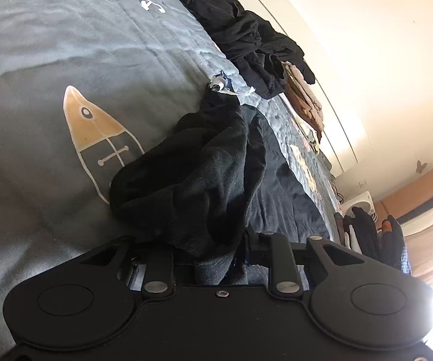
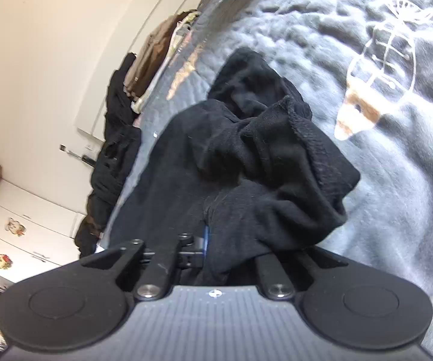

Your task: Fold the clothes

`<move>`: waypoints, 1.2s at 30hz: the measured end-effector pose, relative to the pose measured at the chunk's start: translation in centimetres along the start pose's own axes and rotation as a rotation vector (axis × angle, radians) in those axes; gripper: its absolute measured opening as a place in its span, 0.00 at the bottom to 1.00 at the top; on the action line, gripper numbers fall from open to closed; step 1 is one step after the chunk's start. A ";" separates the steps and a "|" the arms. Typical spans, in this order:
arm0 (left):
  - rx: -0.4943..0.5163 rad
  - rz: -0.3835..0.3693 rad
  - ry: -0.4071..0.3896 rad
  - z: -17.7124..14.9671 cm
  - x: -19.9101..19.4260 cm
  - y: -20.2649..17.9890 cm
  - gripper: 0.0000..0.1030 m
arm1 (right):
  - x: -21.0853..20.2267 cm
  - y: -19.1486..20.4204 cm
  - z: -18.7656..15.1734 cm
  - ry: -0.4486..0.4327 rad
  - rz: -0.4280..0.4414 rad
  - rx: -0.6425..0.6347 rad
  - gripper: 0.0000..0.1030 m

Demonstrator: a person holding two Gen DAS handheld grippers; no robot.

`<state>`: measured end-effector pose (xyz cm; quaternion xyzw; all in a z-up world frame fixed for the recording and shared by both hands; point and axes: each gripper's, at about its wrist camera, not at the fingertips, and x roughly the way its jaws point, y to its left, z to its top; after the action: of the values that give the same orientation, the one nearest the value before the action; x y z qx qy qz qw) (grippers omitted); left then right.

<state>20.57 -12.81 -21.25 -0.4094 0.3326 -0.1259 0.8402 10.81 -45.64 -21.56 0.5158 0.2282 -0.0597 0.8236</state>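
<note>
Gripping black garment (image 1: 204, 180) with both tools, grey bedspread (image 1: 51, 60) edge-side.

Bunched garment (image 1: 198, 165) on bedspread (image 1: 51, 60), clothes pile (image 1: 246, 39) behind it along the bed's far edge

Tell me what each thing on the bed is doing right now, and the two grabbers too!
Black soft cotton garment: crumpled, bunched up, pinched by both grippers.
Left gripper: closed on the black cloth.
Right gripper: closed on the black cloth.
Grey quilted bedspread with a fish print: spread flat, lightly wrinkled.
Pile of dark clothes: heaped, unfolded.
Brown and beige clothes: stacked, seemingly folded.
</note>
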 end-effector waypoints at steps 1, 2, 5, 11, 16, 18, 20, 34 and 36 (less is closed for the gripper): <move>-0.003 -0.001 0.001 0.0 -0.2 0.0 0.21 | -0.3 0.4 0.0 -0.006 0.012 -0.008 0.04; -0.003 -0.001 0.002 0.0 -0.4 -0.1 0.21 | -0.6 0.8 0.0 -0.011 0.025 -0.010 0.04; -0.002 0.010 0.013 0.1 -1.1 -0.5 0.20 | -1.8 1.5 0.2 -0.004 0.039 -0.007 0.03; 0.039 0.052 0.068 -0.1 -3.3 -1.4 0.20 | -3.8 1.6 0.4 0.048 0.002 0.002 0.03; 0.158 0.173 0.123 -1.3 -4.0 -2.2 0.34 | -4.6 0.8 -0.4 0.102 -0.090 -0.008 0.09; 0.217 0.243 0.127 -1.5 -4.3 -2.9 0.50 | -4.8 0.4 -0.8 0.139 -0.150 -0.006 0.24; 0.300 0.289 0.109 -1.5 -5.2 -4.2 0.55 | -5.7 0.4 -1.0 0.155 -0.188 -0.010 0.45; 0.812 0.063 -0.037 -0.6 -5.3 -18.3 0.91 | -10.9 10.6 2.4 -0.078 -0.176 -0.564 0.89; 0.883 0.041 -0.005 -0.9 -2.7 -20.1 0.91 | -9.3 11.9 3.6 -0.072 -0.170 -0.625 0.90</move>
<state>19.14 -24.81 -4.89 -0.0047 0.2530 -0.2384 0.9376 7.64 -44.60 -6.35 0.2148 0.2486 -0.0735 0.9416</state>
